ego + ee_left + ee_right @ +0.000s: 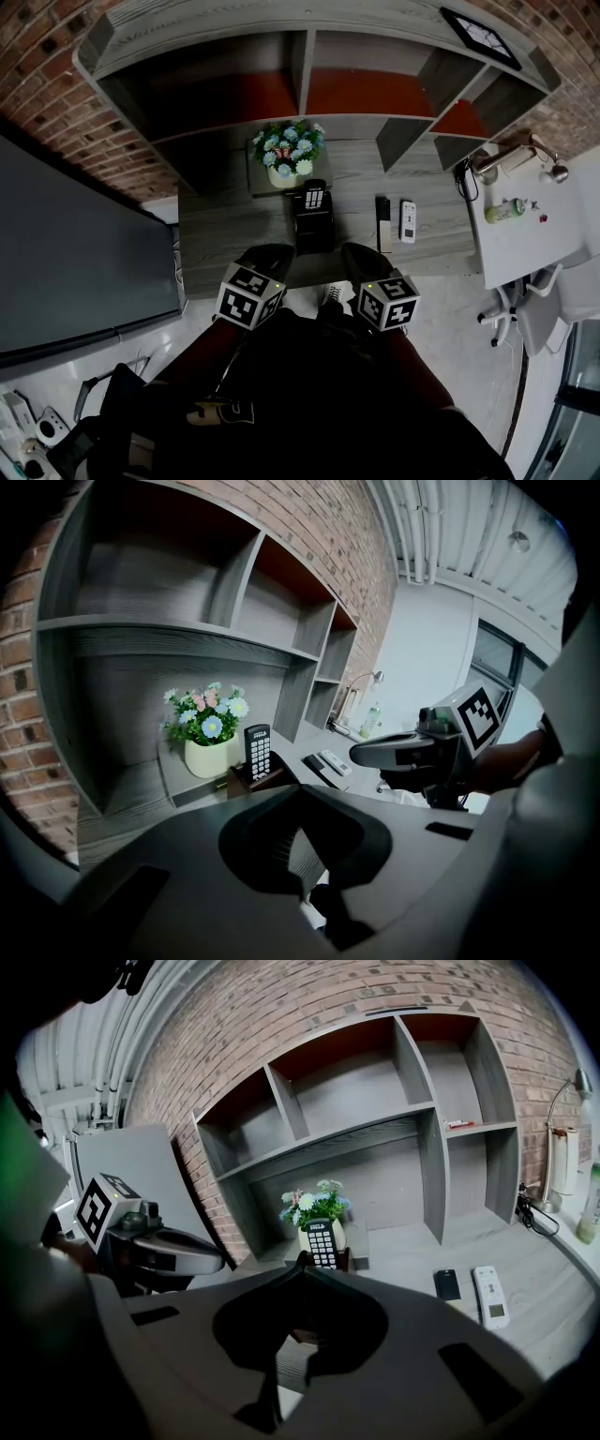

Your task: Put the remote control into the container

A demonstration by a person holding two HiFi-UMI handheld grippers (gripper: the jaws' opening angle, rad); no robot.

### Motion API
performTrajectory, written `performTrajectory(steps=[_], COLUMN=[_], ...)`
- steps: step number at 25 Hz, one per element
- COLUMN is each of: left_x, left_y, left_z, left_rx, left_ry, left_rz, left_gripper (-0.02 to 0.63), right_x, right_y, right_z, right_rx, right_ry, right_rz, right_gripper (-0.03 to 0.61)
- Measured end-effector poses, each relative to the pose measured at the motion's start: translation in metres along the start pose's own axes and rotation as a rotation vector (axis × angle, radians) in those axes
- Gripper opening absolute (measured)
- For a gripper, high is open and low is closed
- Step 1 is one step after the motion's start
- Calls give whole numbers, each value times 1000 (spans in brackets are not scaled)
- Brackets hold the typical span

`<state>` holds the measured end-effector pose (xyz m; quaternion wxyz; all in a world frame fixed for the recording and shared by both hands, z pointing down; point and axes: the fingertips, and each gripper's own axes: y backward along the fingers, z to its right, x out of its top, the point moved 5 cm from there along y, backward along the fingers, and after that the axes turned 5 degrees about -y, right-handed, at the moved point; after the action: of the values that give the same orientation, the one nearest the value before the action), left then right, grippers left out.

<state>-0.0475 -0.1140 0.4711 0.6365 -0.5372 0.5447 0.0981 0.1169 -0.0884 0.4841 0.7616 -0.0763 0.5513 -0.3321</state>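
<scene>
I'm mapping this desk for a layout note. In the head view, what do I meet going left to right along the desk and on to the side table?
flower pot → container with a keypad remote standing in it → black remote lying flat → white remote → green bottle

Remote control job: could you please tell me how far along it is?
Done: the black keypad remote stands upright in the dark container. In hand: nothing; left gripper and right gripper are shut, empty. Left: possibly the black remote and white remote on the desk.
</scene>
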Motion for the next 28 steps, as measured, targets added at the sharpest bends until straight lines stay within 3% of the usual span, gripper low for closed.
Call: performTrajectory(steps=[13,22,28], left_x=[14,21,19], left_y=[-34,-51,-55], left_z=[12,5,-5], left_rx=[11,69,135], left_ry=[-29,10,58], left_rz=[-41,-47,-49], left_gripper=[8,8,8], right_x=[1,11,18], right_y=[6,-21,-62], right_z=[48,155,207], right_rx=[-50,-267,-300], right_ry=[-6,11,-24], right_rz=[-30,-69,-199], right_gripper=[9,13,174])
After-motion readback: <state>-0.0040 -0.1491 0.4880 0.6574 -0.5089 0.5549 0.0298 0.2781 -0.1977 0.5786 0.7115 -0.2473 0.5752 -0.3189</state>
